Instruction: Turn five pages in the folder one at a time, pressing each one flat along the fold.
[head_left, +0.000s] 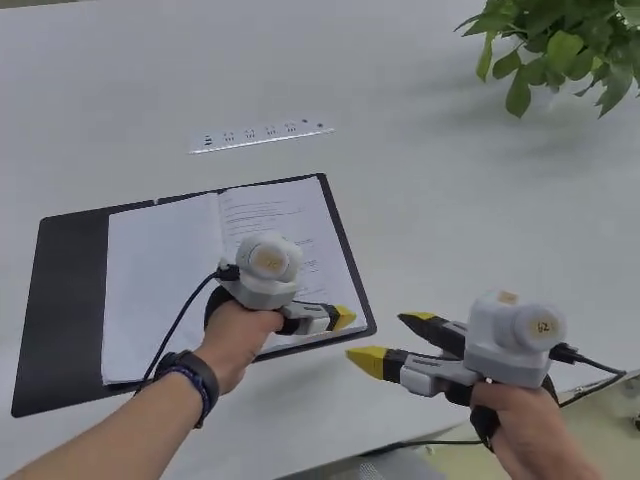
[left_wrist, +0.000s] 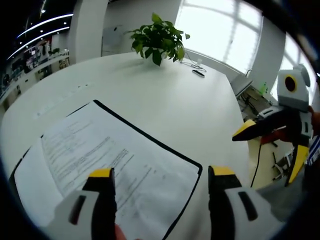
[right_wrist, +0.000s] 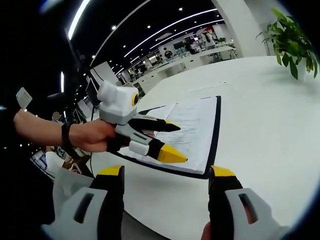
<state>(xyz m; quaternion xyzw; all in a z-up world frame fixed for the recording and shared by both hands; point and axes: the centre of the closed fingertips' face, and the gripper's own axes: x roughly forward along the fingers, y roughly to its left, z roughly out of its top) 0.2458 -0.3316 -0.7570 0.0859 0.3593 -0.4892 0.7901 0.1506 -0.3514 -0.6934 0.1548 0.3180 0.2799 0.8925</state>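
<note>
Head view: black folder lies open on the white table. Left gripper hovers over the lower right of the printed right-hand page. Right gripper hangs off the folder, near the table's front edge, jaws apart and empty.

Left gripper view: its jaws stand apart with nothing between them. The printed page and the folder's black border lie just below them.

Right gripper view: its jaws are apart and point toward the left gripper and the folder's corner.

Judgement: a page turn is about to start, and I cannot tell how many are done. The next move calls for nipping a single sheet at its free edge, carrying it across, then pressing along the fold.
</note>
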